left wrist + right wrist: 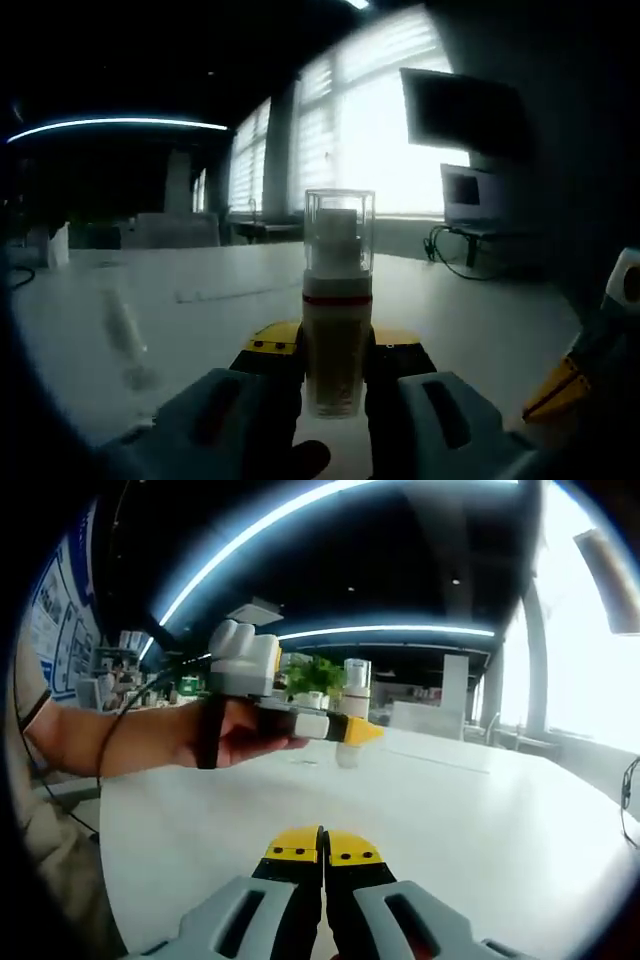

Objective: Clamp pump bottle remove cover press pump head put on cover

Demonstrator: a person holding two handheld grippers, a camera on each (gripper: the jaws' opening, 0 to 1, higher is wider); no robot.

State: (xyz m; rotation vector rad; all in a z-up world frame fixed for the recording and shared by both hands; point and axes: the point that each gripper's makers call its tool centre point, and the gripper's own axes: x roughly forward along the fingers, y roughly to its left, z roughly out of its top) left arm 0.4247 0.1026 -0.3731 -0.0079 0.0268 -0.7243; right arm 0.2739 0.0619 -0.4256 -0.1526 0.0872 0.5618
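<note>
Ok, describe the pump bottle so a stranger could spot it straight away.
Find the big white table. Above it, the left gripper clamps the pump bottle upright: cream body, red band, and a clear cover over the white pump head.
</note>
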